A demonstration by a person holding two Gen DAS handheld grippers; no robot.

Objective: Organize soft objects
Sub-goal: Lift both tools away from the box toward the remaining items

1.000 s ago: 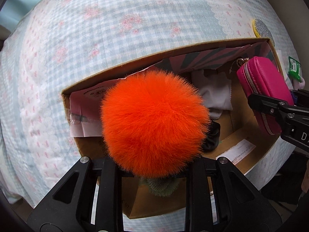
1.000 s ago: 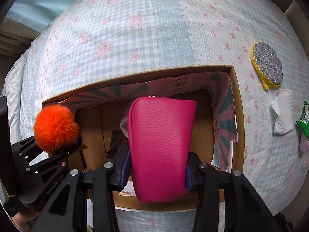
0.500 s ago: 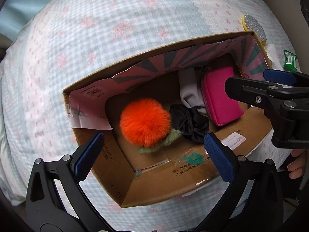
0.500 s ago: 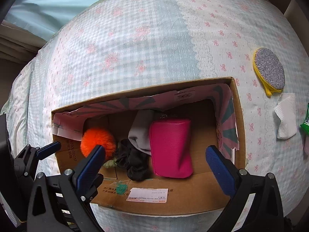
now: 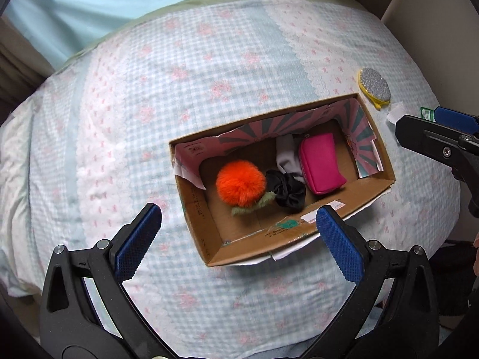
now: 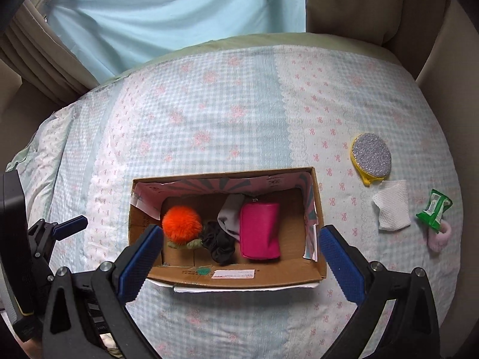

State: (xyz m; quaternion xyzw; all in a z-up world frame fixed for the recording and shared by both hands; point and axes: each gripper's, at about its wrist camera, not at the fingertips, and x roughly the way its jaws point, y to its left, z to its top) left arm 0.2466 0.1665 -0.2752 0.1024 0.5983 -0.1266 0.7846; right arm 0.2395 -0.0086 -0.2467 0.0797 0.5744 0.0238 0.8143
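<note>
A cardboard box point(image 5: 302, 236) point(image 6: 233, 278) sits on the bed. Inside lie an orange pom-pom point(image 5: 241, 182) point(image 6: 181, 223) with a green leaf, a black scrunchie point(image 5: 287, 190) point(image 6: 218, 243), a grey cloth point(image 5: 286, 157) point(image 6: 229, 214) and a pink pouch point(image 5: 320, 166) point(image 6: 260, 230). My left gripper point(image 5: 239, 233) is open and empty, above the box's near left side. My right gripper point(image 6: 239, 254) is open and empty above the box's near edge; it also shows at the right of the left wrist view point(image 5: 440, 140).
On the checked bedspread point(image 6: 224, 113) right of the box lie a yellow-rimmed grey pad point(image 6: 371, 155) point(image 5: 374, 85), a white tissue point(image 6: 392, 208), a green packet point(image 6: 434, 211) and a pink scrunchie point(image 6: 438, 237). A blue curtain point(image 6: 164, 15) hangs behind the bed.
Both grippers opened, dropping the pom-pom and the pink pouch into the box. Both then pulled back and up, away from the box.
</note>
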